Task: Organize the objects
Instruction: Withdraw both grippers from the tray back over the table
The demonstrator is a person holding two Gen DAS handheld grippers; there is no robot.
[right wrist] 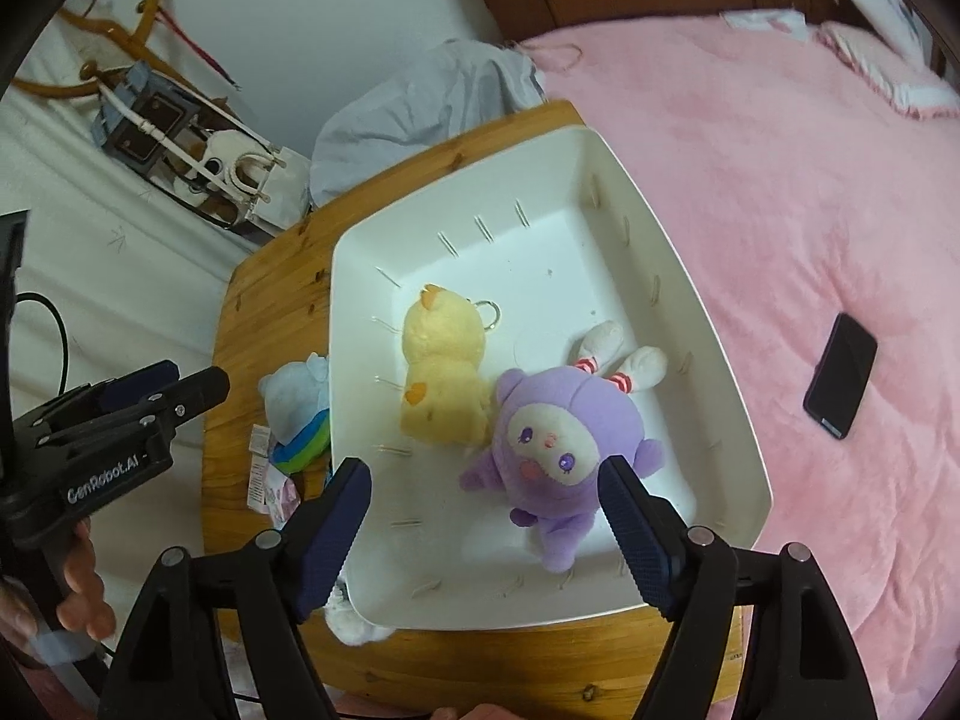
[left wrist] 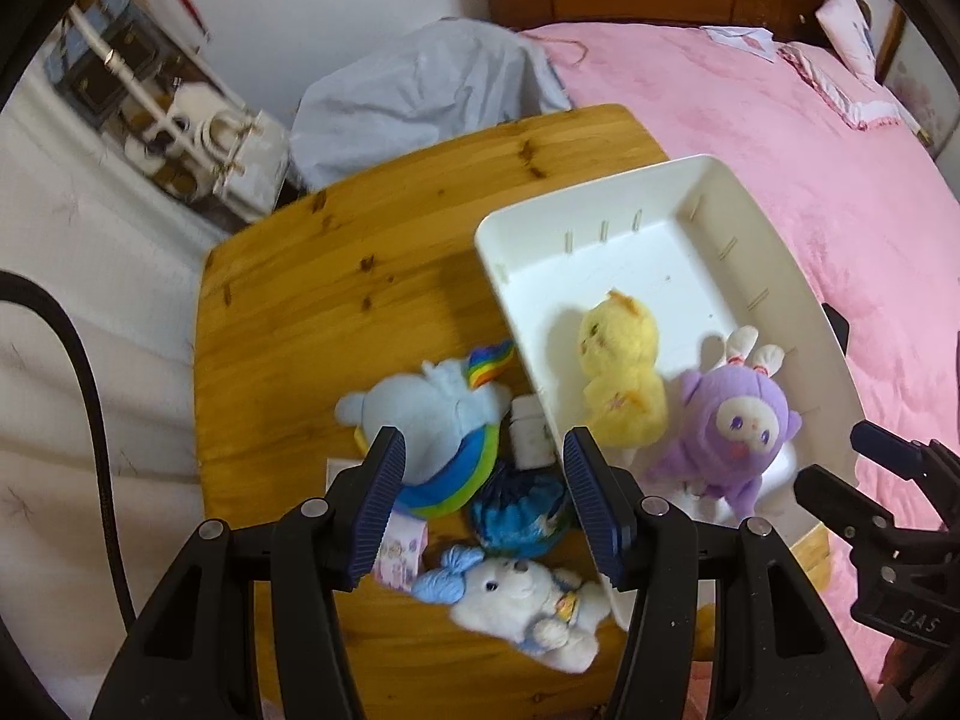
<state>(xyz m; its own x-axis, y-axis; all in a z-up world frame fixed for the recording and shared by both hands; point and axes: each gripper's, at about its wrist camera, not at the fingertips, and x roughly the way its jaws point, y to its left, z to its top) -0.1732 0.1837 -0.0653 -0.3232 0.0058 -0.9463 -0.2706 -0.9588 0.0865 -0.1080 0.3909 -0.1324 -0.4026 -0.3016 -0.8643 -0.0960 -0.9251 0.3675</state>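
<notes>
A white tray lies on a small wooden table. Inside it are a yellow chick plush and a purple doll plush. Left of the tray on the wood lie a light blue rainbow plush, a dark blue crumpled toy, a small white box and a white bear plush. My left gripper hovers open over the rainbow plush and the dark blue toy. My right gripper stands open above the purple doll, not touching it.
A pink bed borders the table's right side, with a black phone on it. A grey-blue bag and a white handbag sit beyond the table's far edge. A black cable hangs at left. Paper tags lie on the table.
</notes>
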